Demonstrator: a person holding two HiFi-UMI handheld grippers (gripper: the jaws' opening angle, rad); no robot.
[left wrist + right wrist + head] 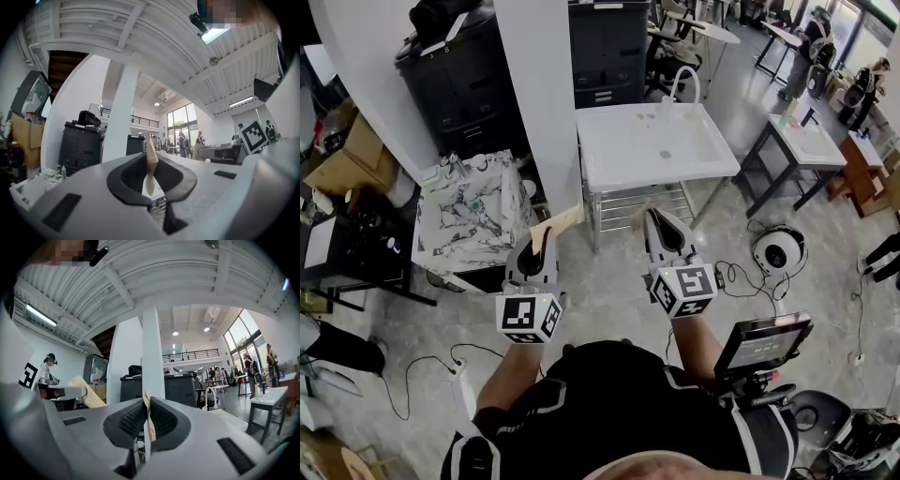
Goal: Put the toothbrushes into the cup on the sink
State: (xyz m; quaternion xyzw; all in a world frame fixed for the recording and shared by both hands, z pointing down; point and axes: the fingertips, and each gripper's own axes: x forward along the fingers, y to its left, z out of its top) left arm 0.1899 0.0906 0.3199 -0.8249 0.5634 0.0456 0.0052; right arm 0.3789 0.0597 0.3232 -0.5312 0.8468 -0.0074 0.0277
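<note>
Closest to us, the person's black-sleeved arms [511, 375] reach out, a gripper in each hand, both pointing level towards the white rectangular sink [623, 159]. The left gripper [534, 251] sits on the near side of the sink, off its left front corner. Its jaws are drawn in narrow and are clamped on a flat tan toothbrush [150, 171], which stands up between the black pads and pokes out past the tips. The right gripper [659, 225] hangs just in front of the sink's front edge, jaws pinched almost together on a thin tan toothbrush [149, 423], seen edge-on between the ribbed pads. So both toothbrushes are in the jaws, short of the sink, neither one over the basin.

To the near right of the sink, a dark tablet screen [764, 342] tilts beside the person, and a round white device [778, 250] lies on the grey floor among cables. Left of the sink stands a white marble-patterned cabinet [473, 220].

On to the sink itself: it rests on a metal wire frame [637, 206], with a curved white tap [684, 82] at its far edge. A small pale thing [664, 111] stands beside the tap, too small for us to say whether it is the cup.

Beyond the sink's left corner rise a broad white column [534, 94] and a black cabinet [459, 84].
</note>
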